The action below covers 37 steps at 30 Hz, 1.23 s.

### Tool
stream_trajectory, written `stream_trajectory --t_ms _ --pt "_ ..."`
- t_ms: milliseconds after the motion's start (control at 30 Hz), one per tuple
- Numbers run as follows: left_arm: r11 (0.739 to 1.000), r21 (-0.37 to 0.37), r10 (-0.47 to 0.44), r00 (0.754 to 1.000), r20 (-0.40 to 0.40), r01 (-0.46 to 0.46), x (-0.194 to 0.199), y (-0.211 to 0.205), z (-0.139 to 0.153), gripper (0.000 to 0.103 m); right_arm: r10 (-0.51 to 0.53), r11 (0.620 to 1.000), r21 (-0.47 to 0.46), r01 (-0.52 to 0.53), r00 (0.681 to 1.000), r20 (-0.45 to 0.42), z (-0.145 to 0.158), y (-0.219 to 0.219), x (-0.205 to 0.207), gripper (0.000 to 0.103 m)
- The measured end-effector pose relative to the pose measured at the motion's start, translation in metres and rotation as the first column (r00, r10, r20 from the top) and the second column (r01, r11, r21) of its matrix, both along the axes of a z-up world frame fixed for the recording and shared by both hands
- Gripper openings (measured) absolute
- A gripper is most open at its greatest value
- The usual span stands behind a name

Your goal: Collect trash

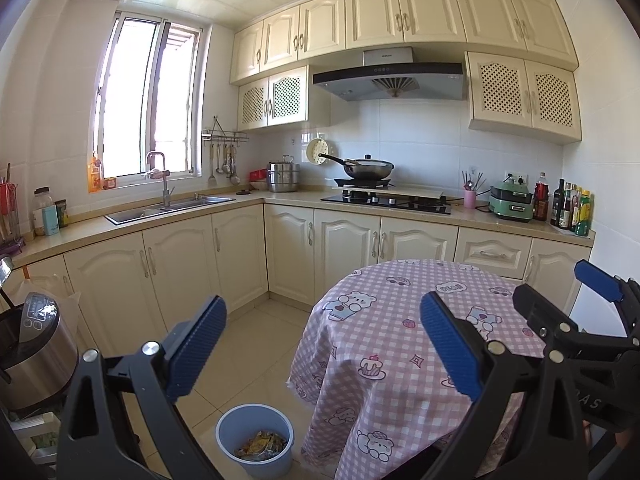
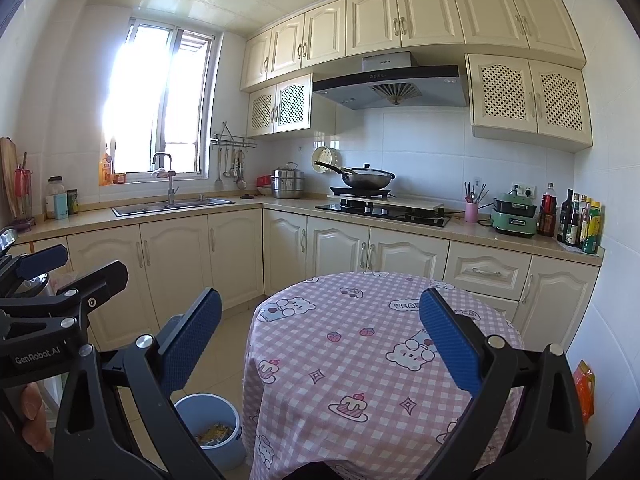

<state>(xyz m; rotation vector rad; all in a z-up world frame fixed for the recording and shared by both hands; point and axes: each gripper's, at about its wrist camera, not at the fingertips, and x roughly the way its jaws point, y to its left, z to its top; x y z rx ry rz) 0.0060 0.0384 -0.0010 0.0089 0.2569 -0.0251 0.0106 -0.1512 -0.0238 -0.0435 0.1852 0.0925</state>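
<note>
Grippers left (image 1: 322,344) and right (image 2: 320,338) both wide apart, empty, above tablecloth (image 2: 360,360).

The left gripper (image 1: 320,344) is held level and points forward. Its two blue pads (image 1: 196,344) stand wide apart, and nothing is between them. The right gripper (image 2: 320,340) has the same pose beside it: its blue pads (image 2: 448,344) are also spread wide, with nothing in the gap. In the left wrist view the right gripper shows at the right edge, so the two are side by side and close, at about the same height. In the right wrist view a part of a hand (image 2: 34,416) shows at the lower left edge, under the left gripper's black frame.
</note>
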Motion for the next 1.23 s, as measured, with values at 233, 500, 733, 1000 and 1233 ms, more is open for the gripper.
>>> stream_trajectory --t_ms 233,500,733,1000,1233 --pt "1.000 -0.005 -0.005 1.000 -0.005 0.005 0.001 -0.001 -0.001 0.095 0.000 1.000 -0.002 0.000 1.000 -0.004 -0.001 0.000 0.001 0.096" --pt "1.000 -0.008 -0.006 1.000 -0.008 0.006 0.001 0.000 -0.003 0.095 0.001 1.000 -0.003 -0.001 1.000 -0.006 -0.002 0.001 0.003 0.096" --pt "1.000 -0.014 -0.007 1.000 -0.009 0.007 0.003 0.002 -0.004 0.095 0.004 1.000 -0.007 -0.004 1.000 -0.014 -0.003 0.001 0.007 0.096" --pt "1.000 -0.010 0.002 1.000 -0.029 -0.002 0.021 0.009 -0.010 0.095 0.021 1.000 -0.015 -0.021 0.999 -0.041 -0.011 0.007 0.030 0.096" --pt "0.999 -0.017 0.038 0.992 -0.122 -0.040 0.060 0.016 -0.033 0.095 0.029 1.000 -0.005 -0.030 0.989 -0.143 -0.033 0.002 0.074 0.096"
